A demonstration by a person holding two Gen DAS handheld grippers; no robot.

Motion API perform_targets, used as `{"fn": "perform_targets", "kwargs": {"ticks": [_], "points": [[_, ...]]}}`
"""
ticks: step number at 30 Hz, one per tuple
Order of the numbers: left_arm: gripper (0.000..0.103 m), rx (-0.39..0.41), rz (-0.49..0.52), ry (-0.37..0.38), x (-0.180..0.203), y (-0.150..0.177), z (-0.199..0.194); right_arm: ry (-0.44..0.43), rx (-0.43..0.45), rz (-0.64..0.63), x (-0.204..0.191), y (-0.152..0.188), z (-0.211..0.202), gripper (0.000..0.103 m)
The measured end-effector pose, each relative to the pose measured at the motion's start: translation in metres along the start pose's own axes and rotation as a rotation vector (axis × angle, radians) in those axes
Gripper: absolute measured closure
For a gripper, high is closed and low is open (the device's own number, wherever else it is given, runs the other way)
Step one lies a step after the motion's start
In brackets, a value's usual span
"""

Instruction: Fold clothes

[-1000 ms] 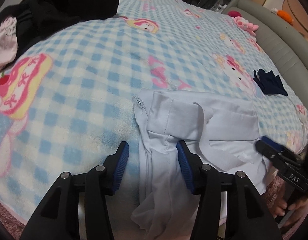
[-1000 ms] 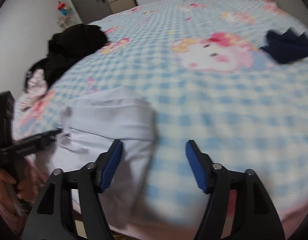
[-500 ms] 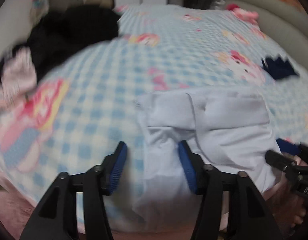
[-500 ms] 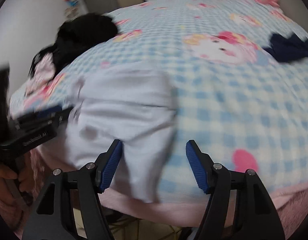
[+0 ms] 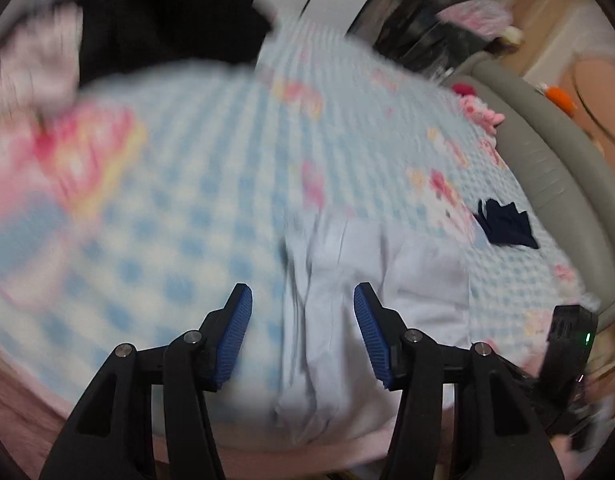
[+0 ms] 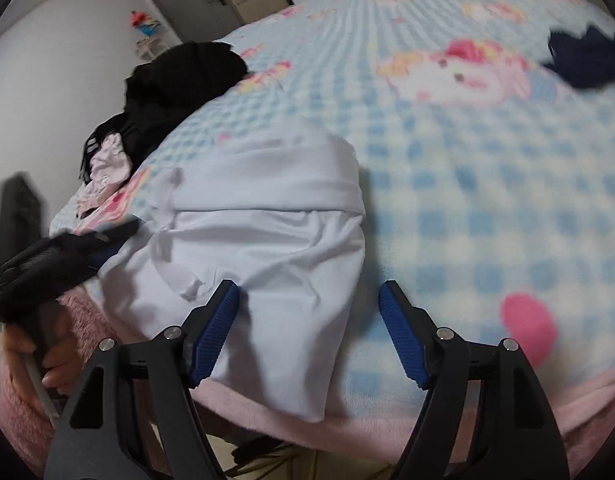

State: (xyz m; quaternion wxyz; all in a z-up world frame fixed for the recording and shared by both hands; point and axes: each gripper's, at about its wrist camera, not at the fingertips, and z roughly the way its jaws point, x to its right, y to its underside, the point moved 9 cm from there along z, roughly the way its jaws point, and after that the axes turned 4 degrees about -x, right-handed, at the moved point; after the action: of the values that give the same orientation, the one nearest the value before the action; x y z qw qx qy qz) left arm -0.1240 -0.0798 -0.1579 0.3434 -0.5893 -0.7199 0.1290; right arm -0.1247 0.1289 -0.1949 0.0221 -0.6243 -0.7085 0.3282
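A pale blue-white garment (image 5: 371, 280) (image 6: 267, 240) lies partly folded at the near edge of the bed, its lower end hanging over the side. My left gripper (image 5: 303, 332) is open above the garment's left edge, nothing between its blue pads. My right gripper (image 6: 309, 332) is open over the garment's hanging end, also holding nothing. The left gripper's black body (image 6: 47, 256) and the hand on it show at the left of the right wrist view. The left wrist view is motion-blurred.
A blue-and-white checked blanket (image 6: 487, 184) with pink cartoon prints covers the bed. A black clothes pile (image 6: 179, 80) and a pink-white garment (image 6: 107, 168) lie far left. A small navy item (image 5: 505, 224) (image 6: 583, 56) lies to the right. A grey padded bed frame (image 5: 547, 152) borders the right side.
Both grippers have pulled back toward the near bed edge and stayed open. The left camera has swung left, and the garment now hangs further over the edge.
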Motion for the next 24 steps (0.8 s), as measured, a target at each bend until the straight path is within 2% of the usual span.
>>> {"fn": "perform_targets", "kwargs": {"ticks": [2,3,5,7,12,14,16,18,20,23,24], "points": [[0.049,-0.025,0.044,-0.082,-0.002,0.003,0.002,0.013,0.048,0.009,0.002,-0.008,-0.01,0.034],[0.049,-0.072,-0.004,-0.051,-0.008,0.011,0.009,0.02,0.072,0.014,0.003,-0.011,-0.015,0.034],[0.049,-0.163,-0.149,0.071,-0.02,0.026,0.021,0.031,0.083,0.009,0.002,-0.013,-0.017,0.034],[0.049,-0.188,-0.249,0.171,-0.026,0.029,0.024,0.042,0.069,-0.005,-0.002,-0.012,-0.014,0.033],[0.049,-0.234,-0.275,0.275,-0.023,0.034,0.03,0.068,0.033,-0.041,-0.012,-0.007,-0.007,0.037],[0.049,-0.246,-0.267,0.313,-0.016,0.036,0.03,0.079,0.019,-0.055,-0.016,-0.006,-0.004,0.05],[0.049,-0.258,-0.25,0.347,-0.009,0.038,0.029,0.115,0.004,-0.058,-0.01,-0.003,-0.001,0.056],[0.049,-0.282,-0.242,0.303,-0.008,0.044,0.037,0.164,-0.009,-0.053,0.003,0.0,0.003,0.057],[0.058,-0.295,-0.232,0.258,-0.005,0.049,0.044,0.16,-0.012,-0.036,0.007,-0.002,0.002,0.059],[0.075,-0.259,-0.196,0.257,0.011,0.04,0.041,0.133,0.005,-0.023,0.01,-0.003,-0.005,0.058],[0.077,-0.246,-0.174,0.247,0.016,0.034,0.036,0.118,0.013,-0.017,0.01,-0.003,-0.007,0.058]]}}
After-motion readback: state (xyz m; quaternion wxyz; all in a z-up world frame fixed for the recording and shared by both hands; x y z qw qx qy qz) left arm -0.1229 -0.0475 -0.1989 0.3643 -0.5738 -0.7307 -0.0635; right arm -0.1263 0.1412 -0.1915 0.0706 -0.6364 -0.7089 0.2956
